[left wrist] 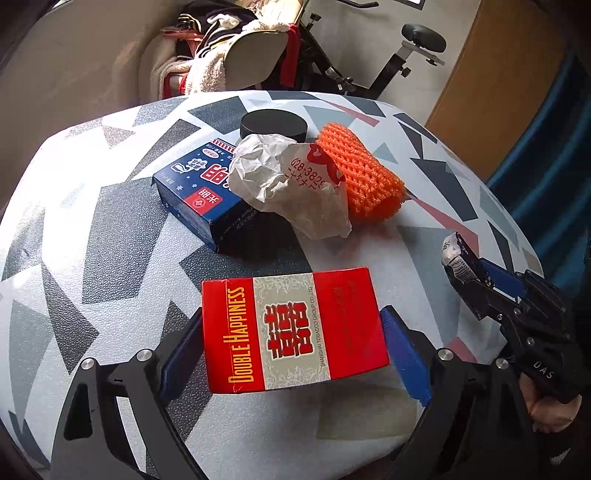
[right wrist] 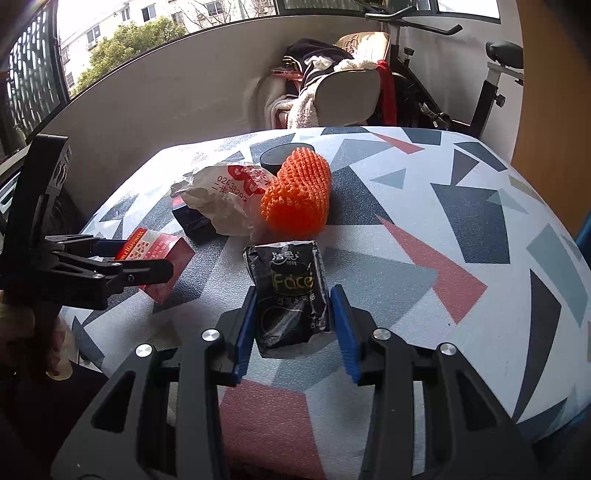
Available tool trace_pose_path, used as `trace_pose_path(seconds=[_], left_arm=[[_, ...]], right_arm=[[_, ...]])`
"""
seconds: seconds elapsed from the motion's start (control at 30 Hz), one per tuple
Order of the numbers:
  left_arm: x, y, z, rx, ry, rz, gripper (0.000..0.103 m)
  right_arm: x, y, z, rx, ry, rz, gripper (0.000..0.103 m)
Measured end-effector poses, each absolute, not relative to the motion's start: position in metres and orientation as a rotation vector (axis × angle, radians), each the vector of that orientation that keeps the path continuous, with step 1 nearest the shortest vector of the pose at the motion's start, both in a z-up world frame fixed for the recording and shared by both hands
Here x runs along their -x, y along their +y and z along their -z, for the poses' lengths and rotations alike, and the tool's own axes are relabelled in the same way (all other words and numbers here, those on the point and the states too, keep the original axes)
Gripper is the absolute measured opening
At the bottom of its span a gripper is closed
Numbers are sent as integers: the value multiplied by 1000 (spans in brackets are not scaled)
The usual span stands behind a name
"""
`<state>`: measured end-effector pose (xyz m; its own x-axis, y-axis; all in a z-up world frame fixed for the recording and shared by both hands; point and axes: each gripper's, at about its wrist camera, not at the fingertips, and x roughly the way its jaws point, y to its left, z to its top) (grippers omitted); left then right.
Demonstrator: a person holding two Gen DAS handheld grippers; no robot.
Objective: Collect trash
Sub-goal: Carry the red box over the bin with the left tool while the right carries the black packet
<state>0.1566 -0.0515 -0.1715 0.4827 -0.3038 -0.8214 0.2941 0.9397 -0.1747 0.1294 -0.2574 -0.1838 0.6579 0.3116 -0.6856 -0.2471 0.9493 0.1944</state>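
My left gripper (left wrist: 293,332) is shut on a red Double Happiness cigarette box (left wrist: 291,328), held above the patterned table (left wrist: 92,258); it also shows in the right wrist view (right wrist: 155,264). My right gripper (right wrist: 293,317) is shut on a black tissue pack (right wrist: 291,291), seen at the right in the left wrist view (left wrist: 461,258). Farther back lie a crumpled white paper bag (left wrist: 291,184), an orange foam net (left wrist: 362,173), a blue box (left wrist: 199,188) and a black lid (left wrist: 273,125).
Behind the table stand a chair piled with clothes (right wrist: 332,88) and an exercise bike (right wrist: 491,85). A wooden panel (left wrist: 498,85) is at the right. A window (right wrist: 129,33) is at the back left.
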Motion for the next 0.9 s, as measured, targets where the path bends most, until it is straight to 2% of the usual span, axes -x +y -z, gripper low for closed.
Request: trace_pose_path(seconds=[0.57, 0.9], left_arm=[[4, -4, 148, -128, 828, 518, 89], [43, 20, 159, -76, 808, 508, 89]], right_arm=[[-64, -216, 177, -62, 823, -413, 42], [-39, -203, 173, -61, 845, -407, 42]])
